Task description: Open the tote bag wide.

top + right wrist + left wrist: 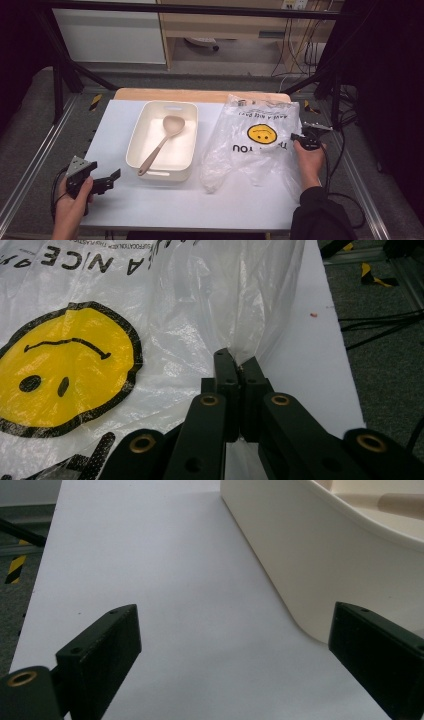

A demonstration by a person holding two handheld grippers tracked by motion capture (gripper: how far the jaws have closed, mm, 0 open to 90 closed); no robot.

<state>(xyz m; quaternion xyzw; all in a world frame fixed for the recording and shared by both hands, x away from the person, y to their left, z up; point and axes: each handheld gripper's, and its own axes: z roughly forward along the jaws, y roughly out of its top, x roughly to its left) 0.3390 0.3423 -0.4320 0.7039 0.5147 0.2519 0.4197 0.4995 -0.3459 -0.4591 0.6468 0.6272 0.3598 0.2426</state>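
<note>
Right gripper (239,365) is clenched on the edge of the bag (150,315): in the right gripper view its two jaws stand pressed together with a fold of the thin clear plastic pinched between them, at the bag's side nearest the table's (150,210) right edge. In the high view that gripper (296,137) sits at the bag's (250,145) right side, level with the yellow smiley face (261,133).

Taking the tub (150,125) as the landmark: the bag lies flat on the table just right of it, its crumpled lower corner reaching down near the tub's front right corner. A spoon (162,142) lies slantwise inside the tub, bowl toward the far end, handle toward the near left corner.

Left gripper (107,182) rests near the tub's front left corner, apart from it, well away from the bag. In the left gripper view its jaws stand wide apart with bare table between them (235,645), and the tub's wall (310,560) rises beside the right jaw.
</note>
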